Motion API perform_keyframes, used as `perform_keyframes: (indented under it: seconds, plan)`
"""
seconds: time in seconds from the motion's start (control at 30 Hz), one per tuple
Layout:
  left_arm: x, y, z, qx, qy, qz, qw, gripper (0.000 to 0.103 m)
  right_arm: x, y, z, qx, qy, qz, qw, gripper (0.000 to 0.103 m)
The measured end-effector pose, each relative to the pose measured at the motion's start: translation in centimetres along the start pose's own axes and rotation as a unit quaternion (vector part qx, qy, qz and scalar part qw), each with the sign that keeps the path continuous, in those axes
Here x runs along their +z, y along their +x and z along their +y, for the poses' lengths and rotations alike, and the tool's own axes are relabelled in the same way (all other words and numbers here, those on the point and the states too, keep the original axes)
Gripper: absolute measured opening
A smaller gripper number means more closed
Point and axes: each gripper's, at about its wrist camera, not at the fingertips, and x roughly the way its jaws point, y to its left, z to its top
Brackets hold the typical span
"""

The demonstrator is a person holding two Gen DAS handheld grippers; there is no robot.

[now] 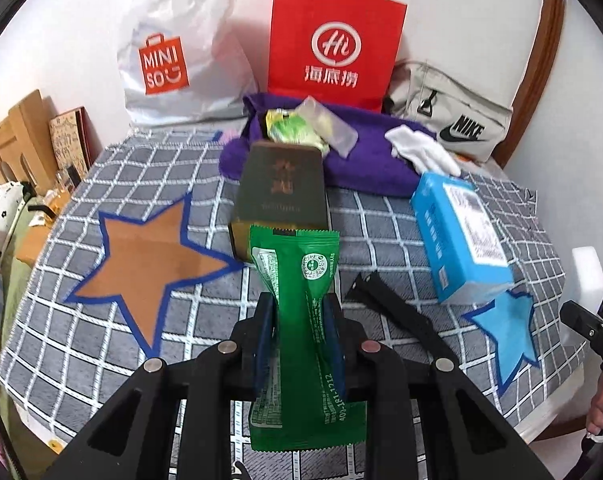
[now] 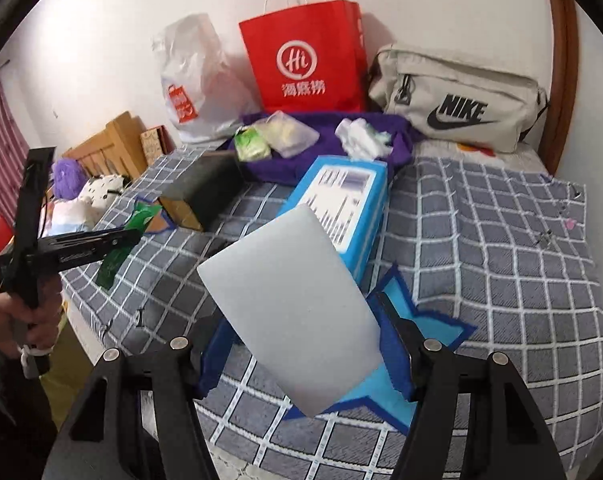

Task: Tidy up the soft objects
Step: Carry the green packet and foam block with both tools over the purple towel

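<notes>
One green packet (image 1: pixel 301 320) upright (long axis vertical), claw-pinched (image 1: pixel 299 320).

Open checked cloth (image 1: pixel 101 340) across the near left, flat brown star (image 1: pixel 153 256) lying in it; nothing stands there, clear passage low over it.

Centre blocked by dark green box (image 1: pixel 281 196) lying just beyond the green packet (image 1: pixel 301 320).

Right of centre, blue box (image 1: pixel 461 236) lies slantwise, its near end just over the blue star (image 1: pixel 509 324). Narrow lane of cloth between the two boxes, with a black strap (image 1: pixel 401 312) lying flat in it.

Far side crowded: purple towel (image 1: pixel 341 160) heaped with small packets, backed by white Miniso bag (image 1: pixel 173 52), red paper bag (image 1: pixel 333 48) and Nike bag (image 1: pixel 453 116) against the wall.

Far right cloth (image 2: pixel 501 248) open, nothing standing on it.
</notes>
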Motion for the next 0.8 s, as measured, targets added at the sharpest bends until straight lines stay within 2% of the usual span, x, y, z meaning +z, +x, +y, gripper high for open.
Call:
perform_keyframes:
  seconds: [0.47, 0.8]
  plan:
    - [3.4, -2.2, -0.2, -0.001, 0.002, -0.025, 0.9997, 0.024, 4.2, -1.7, 0.5, 0.000, -0.015, -0.037, 0.999, 0.065]
    - [6.1, -2.2, -0.7, 0.001, 0.004, -0.038, 0.9993, 0.024, 7.3, -1.0, 0.6, 0.000, -0.031, -0.043, 0.999, 0.065]
